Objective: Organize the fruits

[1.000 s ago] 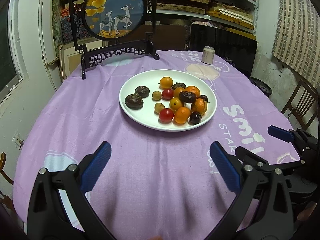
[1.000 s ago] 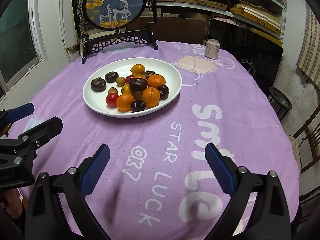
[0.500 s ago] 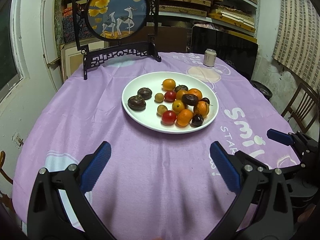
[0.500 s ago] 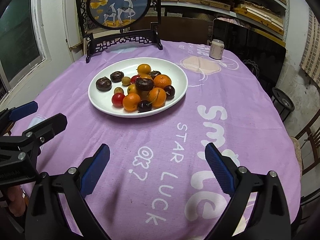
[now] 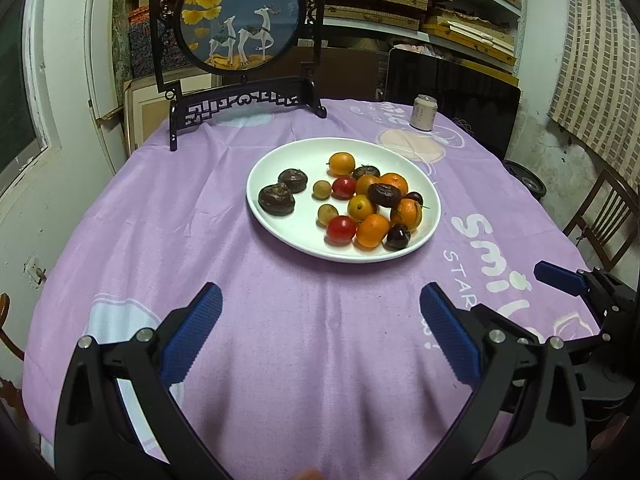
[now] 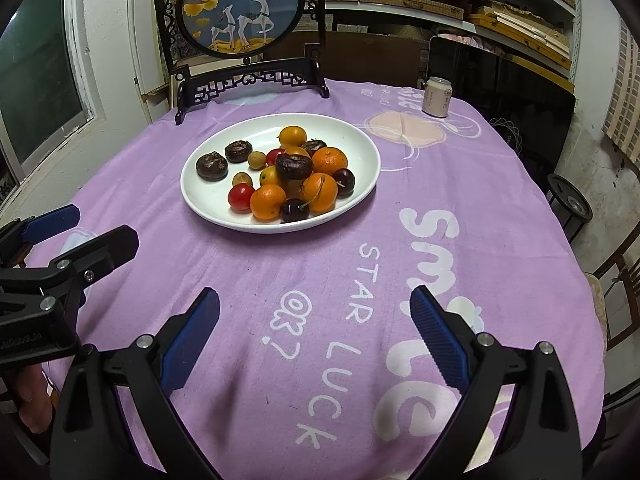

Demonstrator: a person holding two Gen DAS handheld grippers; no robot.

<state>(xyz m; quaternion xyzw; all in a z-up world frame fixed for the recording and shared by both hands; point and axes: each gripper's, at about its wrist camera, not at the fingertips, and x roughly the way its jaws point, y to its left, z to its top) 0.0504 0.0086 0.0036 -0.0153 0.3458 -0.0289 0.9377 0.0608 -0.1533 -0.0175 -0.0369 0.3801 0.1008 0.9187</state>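
A white plate (image 5: 276,224) (image 6: 200,196) on the purple tablecloth holds several mixed fruits: oranges (image 5: 373,230) (image 6: 320,192), red tomatoes (image 5: 341,229) (image 6: 241,196), dark cherries (image 5: 398,237) (image 6: 294,210), two dark wrinkled fruits (image 5: 277,199) (image 6: 212,165) and small green ones (image 5: 327,213). My left gripper (image 5: 320,328) is open and empty, above the cloth well short of the plate. My right gripper (image 6: 316,324) is open and empty, in front and to the right of the plate. Each gripper shows at the edge of the other's view.
A black stand with a round deer picture (image 5: 240,20) (image 6: 240,4) stands at the table's far edge. A small can (image 5: 423,112) (image 6: 437,96) sits at the far right. A wooden chair (image 5: 604,216) and a black panel (image 5: 452,92) stand beside the table.
Both grippers have drifted a little, so the plate sits slightly lower and more to the right in each view. Both stay open and empty. The fruits have not moved.
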